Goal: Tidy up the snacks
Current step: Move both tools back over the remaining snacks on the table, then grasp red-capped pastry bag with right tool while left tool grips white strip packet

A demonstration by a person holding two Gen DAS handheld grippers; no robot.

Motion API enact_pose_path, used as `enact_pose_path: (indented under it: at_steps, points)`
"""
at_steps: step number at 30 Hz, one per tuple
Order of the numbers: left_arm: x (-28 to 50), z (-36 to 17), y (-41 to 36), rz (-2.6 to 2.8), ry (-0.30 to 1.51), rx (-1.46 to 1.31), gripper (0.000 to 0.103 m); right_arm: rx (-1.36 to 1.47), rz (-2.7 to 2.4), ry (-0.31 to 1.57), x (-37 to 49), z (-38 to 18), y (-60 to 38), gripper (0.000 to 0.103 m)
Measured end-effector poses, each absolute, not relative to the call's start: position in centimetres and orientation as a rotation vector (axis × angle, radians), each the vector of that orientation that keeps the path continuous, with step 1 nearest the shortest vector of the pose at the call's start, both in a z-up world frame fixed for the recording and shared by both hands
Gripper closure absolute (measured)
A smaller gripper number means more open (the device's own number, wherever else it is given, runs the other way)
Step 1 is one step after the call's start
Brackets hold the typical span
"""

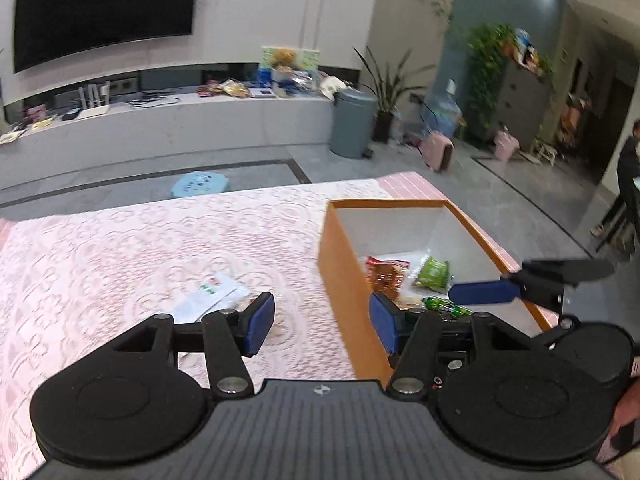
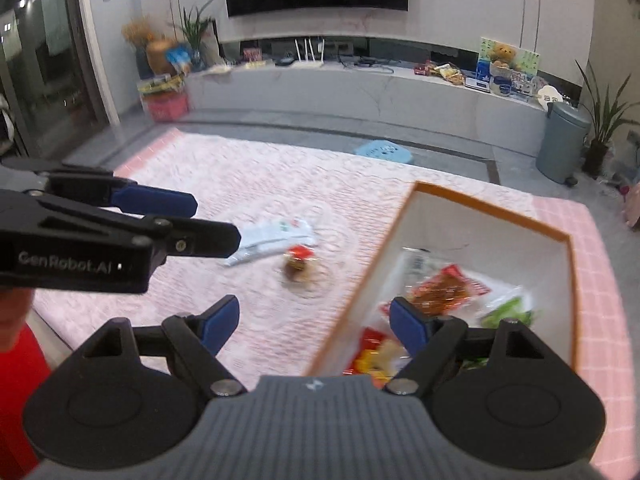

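An orange box (image 1: 340, 280) with white inner walls stands on the right part of the pink lace tablecloth (image 1: 120, 248). Inside lie a red packet (image 2: 440, 288), a green packet (image 2: 508, 312) and other snacks. On the cloth to its left are a white packet (image 2: 272, 236) and a small brown snack (image 2: 298, 264). My left gripper (image 1: 322, 328) hovers open and empty, straddling the box's left wall. My right gripper (image 2: 314, 326) is open and empty over the box's near left corner. In the left wrist view my right gripper's blue pad (image 1: 480, 294) reaches over the box.
Beyond the table's far edge, a light blue stool (image 1: 200, 184) stands on the grey floor. Farther back are a grey bin (image 1: 352, 124), potted plants and a low TV bench (image 2: 360, 88) with clutter. A person (image 1: 630, 168) is at the far right.
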State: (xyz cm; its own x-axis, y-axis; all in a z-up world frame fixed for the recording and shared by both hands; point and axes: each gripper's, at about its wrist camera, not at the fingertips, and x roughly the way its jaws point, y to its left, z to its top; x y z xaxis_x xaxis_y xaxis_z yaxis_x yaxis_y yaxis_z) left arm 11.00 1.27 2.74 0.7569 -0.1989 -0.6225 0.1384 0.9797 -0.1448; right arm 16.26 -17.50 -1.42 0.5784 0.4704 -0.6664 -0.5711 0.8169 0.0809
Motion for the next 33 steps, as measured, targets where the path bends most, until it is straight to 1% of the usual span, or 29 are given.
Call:
enact_pose_path:
  at_steps: [8,17,28,30,31,33]
  points:
    - [9.9,0.3,5.8,-0.125,0.71,-0.18,0.038,0.01,0.594,0.692,14.0,-4.2,-14.1,0.023]
    - [10.1,-3.2,10.8,-0.102,0.747,-0.318,0.038,-0.101,0.571,0.647,13.8,-7.2,-9.1,0.023]
    - [11.6,-6.9,13.7,-0.052,0.768,-0.327,0.038,-0.156,0.514,0.663,16.7,-10.9,-6.0,0.023]
    - [11.8,-7.6,14.0,-0.06,0.781,-0.339,0.038,-0.157,0.489,0.651,17.0,-11.5,-5.8,0.02]
    - [11.9,-8.0,14.0,-0.06,0.791,-0.336,0.038,-0.158,0.471,0.647,17.2,-11.8,-5.8,0.015]
    - [12.4,-8.2,13.7,-0.057,0.805,-0.31,0.038,-0.146,0.452,0.641,17.7,-12.1,-5.8,0.014]
